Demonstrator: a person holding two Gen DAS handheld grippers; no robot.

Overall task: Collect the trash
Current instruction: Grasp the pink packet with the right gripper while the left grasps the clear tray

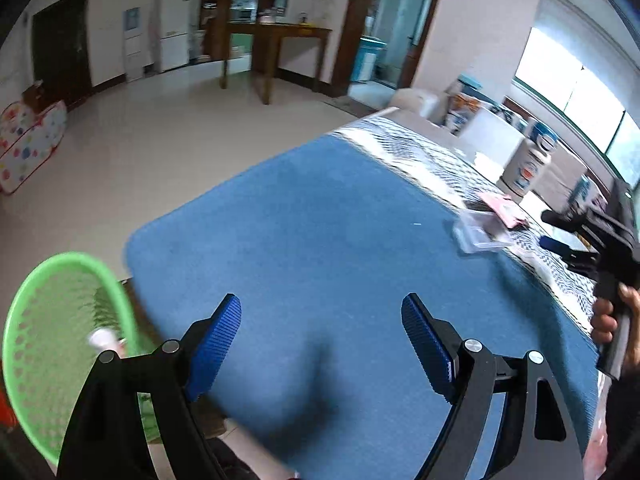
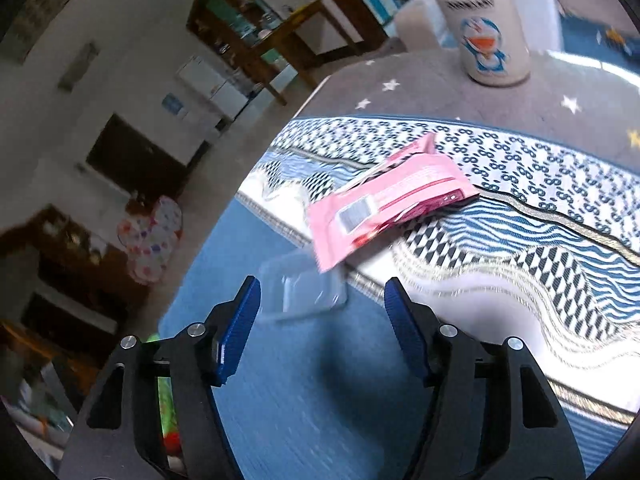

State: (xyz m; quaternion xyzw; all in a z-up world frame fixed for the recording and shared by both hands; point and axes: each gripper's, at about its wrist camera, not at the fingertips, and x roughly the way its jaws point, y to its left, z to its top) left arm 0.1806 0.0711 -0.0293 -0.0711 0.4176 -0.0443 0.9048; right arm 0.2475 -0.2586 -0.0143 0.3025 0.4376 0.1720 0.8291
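A pink wrapper [image 2: 390, 198] lies on the patterned cloth [image 2: 560, 184], its corner over a clear plastic tray [image 2: 306, 290] on the blue mat [image 2: 320, 380]. My right gripper [image 2: 322, 306] is open and empty, just short of the tray. In the left wrist view the tray [image 1: 478, 230] and wrapper [image 1: 506, 208] lie at the right, with the right gripper [image 1: 560, 236] beside them. My left gripper [image 1: 322, 320] is open and empty over the blue mat [image 1: 320, 220]. A green basket [image 1: 60, 340] holding a white item [image 1: 105, 339] sits lower left.
A white Doraemon bottle [image 2: 486, 24] stands on the grey star cloth behind the wrapper. Canisters [image 1: 530, 164] and boxes crowd the far side of the surface. A wooden table [image 1: 280, 46] and a dotted play tent [image 1: 28, 140] stand on the floor beyond.
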